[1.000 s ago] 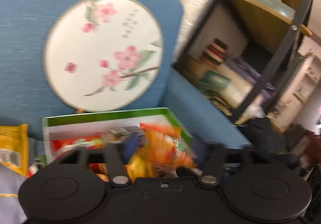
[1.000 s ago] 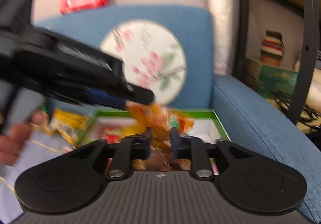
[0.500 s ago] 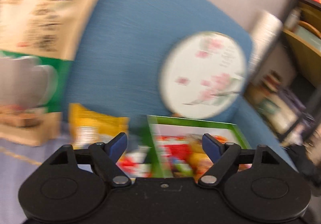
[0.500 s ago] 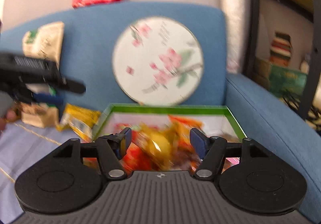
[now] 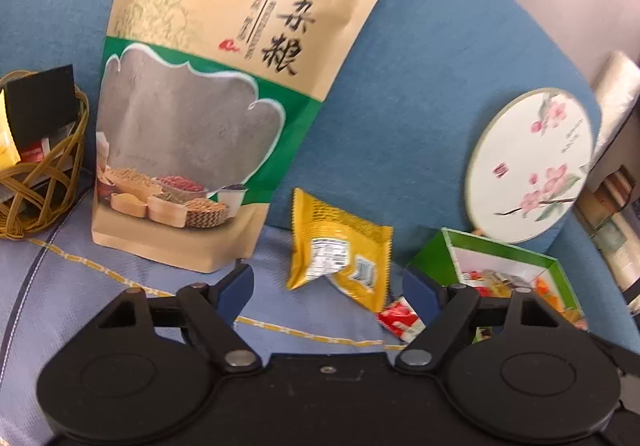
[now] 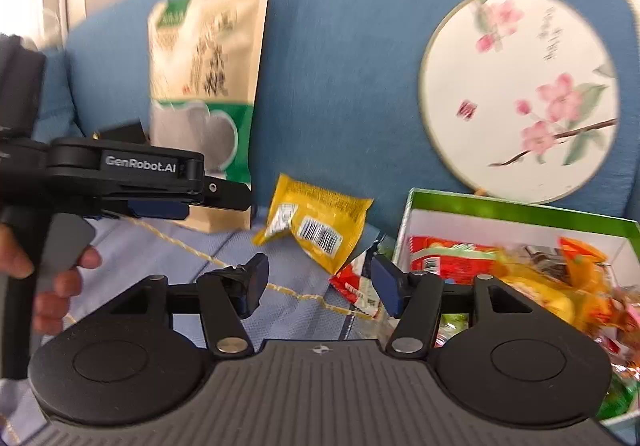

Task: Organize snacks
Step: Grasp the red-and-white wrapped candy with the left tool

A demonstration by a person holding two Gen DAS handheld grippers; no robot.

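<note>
A yellow snack packet (image 5: 340,246) (image 6: 316,224) lies on the pale blue cushion in front of both grippers, beside a small red packet (image 5: 400,320) (image 6: 352,282). To their right stands a green box (image 5: 500,246) (image 6: 520,206) holding several red, orange and yellow packets. My left gripper (image 5: 328,286) is open and empty just short of the yellow packet; it also shows from the side (image 6: 236,198) in the right wrist view. My right gripper (image 6: 319,278) is wide, its jaws closing with nothing between them, near the box's left wall.
A tall tan and green grain pouch (image 5: 224,86) (image 6: 208,86) leans on the blue sofa back. A wicker basket (image 5: 40,186) sits at the far left. A round floral fan (image 5: 528,166) (image 6: 520,94) stands behind the box. A hand (image 6: 60,278) grips the left handle.
Both views have swung left, away from the green box and toward the yellow packet and pouch. The right jaws went from narrow over the box's snacks to wide. The left gripper moved left.
</note>
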